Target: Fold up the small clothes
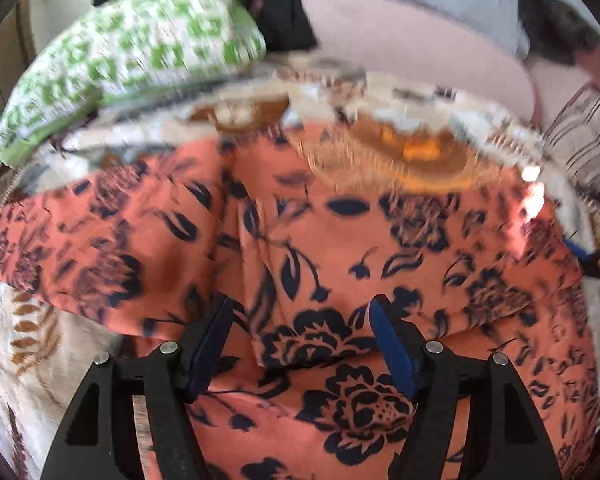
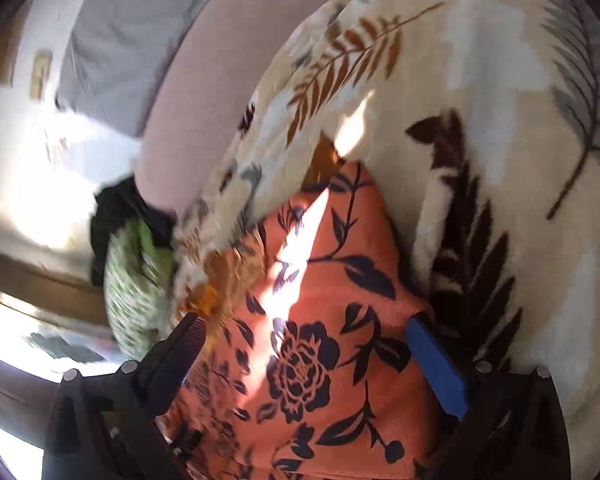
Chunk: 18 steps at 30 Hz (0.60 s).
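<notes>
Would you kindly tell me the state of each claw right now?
Left claw: open above the orange floral garment, holding nothing.
Right claw: open over the same garment, gripping nothing.

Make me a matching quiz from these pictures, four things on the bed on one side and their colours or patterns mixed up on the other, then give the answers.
Things:
1. garment
2. blanket
3. pillow
4. clothes heap

Colours or patterns:
A. green and white
B. cream with brown and grey leaves
C. plain black
D. orange with dark flowers

Pairs: 1-D, 2-B, 3-A, 4-C
</notes>
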Tool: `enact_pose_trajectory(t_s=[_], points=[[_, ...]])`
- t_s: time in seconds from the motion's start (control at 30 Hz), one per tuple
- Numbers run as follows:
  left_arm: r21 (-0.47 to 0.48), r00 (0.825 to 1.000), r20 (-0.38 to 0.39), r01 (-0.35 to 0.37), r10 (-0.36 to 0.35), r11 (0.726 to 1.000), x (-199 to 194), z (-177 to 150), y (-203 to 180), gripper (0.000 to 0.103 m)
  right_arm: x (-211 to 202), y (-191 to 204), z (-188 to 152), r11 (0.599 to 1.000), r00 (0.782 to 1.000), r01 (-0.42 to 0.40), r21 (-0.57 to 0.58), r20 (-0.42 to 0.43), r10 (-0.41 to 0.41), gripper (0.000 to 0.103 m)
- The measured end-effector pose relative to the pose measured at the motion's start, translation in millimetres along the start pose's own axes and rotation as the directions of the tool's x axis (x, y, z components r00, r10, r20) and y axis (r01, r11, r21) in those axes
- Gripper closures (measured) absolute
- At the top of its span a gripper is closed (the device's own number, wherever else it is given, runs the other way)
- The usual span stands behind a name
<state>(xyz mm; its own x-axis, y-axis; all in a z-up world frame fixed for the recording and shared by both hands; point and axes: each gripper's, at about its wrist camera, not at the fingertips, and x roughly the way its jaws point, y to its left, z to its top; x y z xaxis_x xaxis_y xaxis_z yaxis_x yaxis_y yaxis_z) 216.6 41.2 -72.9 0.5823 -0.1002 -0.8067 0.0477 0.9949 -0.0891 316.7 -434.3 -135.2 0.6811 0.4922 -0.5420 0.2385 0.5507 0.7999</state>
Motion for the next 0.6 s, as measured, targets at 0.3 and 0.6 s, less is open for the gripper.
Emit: enact_pose_trajectory(t_s=[0.3, 0.6], points=[[-0.621, 0.979, 0.19, 0.181, -0.077, 0.762, -63, -37, 205, 0.025, -58, 58, -123, 0.935, 0.997, -0.059, -0.348, -0.063, 0.04, 0.0], [-0.874, 0.973, 0.224, 0.229, -0.064, 0.429, -31, -54, 347, 0.027, -64, 43, -191, 0.928, 0.994, -0.032, -0.372, -0.105, -0.007, 0.0]])
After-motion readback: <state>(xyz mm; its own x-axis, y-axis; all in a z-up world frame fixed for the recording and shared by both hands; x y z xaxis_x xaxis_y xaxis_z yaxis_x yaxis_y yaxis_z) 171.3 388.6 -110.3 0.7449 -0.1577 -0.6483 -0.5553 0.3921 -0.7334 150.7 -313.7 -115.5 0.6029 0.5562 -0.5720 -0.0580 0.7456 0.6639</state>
